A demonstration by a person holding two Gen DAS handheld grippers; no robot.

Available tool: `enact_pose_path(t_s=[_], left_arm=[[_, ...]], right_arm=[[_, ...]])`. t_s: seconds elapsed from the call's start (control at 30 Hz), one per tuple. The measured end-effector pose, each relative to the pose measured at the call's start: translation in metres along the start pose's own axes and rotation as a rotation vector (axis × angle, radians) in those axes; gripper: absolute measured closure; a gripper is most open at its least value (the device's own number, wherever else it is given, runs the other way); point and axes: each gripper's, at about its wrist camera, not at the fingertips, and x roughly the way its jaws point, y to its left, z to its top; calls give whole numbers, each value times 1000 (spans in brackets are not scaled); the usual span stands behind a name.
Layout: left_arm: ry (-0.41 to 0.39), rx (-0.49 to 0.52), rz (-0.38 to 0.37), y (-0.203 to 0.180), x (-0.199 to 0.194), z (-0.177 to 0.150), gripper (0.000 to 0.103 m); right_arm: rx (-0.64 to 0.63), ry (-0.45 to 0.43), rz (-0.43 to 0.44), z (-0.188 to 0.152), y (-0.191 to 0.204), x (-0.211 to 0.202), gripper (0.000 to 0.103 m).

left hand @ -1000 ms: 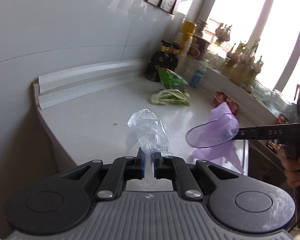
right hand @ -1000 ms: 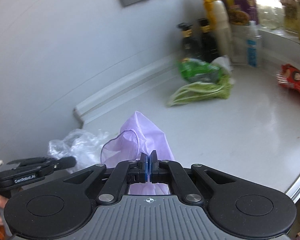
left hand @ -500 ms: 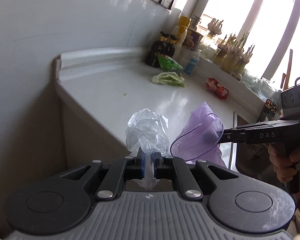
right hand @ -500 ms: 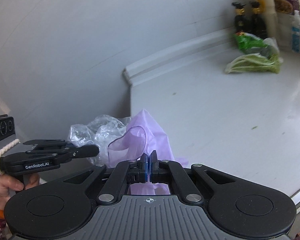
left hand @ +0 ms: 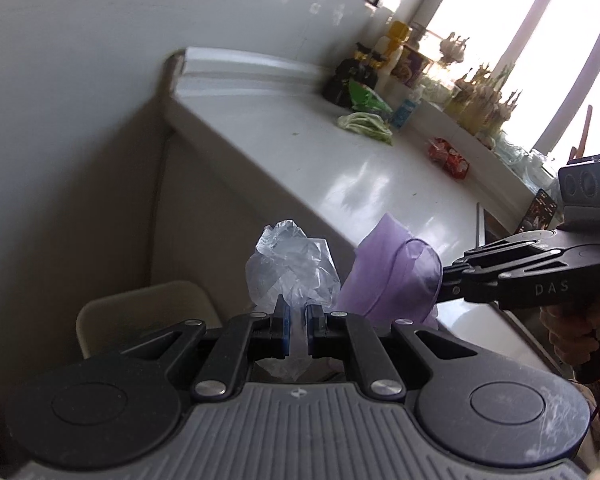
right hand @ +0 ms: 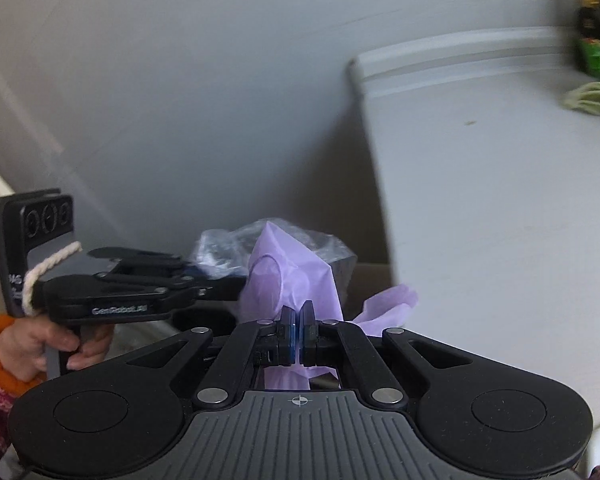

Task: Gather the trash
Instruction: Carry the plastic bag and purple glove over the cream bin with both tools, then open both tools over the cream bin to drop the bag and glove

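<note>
The letters "DAS" stand in pale print on the side of the black plastic right gripper (left hand: 440, 280), at about three o'clock in the left wrist view. "GenRobot.AI" stands in small pale letters on the side of the black plastic left gripper (right hand: 236, 290), at about nine o'clock in the right wrist view. Other labels are too blurred to read.

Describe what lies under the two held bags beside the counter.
Below the clear plastic bag and purple bag, past the counter edge, a beige rounded shape, maybe a bin lid, shows at floor level. The tongs' bodies cover whatever sits directly beneath.
</note>
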Motion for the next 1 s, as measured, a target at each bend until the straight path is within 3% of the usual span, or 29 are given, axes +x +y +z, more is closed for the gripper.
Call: enact_pose_path(t_s=[0.33,0.63,1.0], left_arm=[[6,-118,89,44,10,-34,96],[55,-266,182,87,45,-57,96],[113,-312,277,105,84,-69,96]], right_arm=[[-5,78,4,-2,18,65,103],[38,174,-104,3,12,129,103],[46,247,-249,3,6,194,103]])
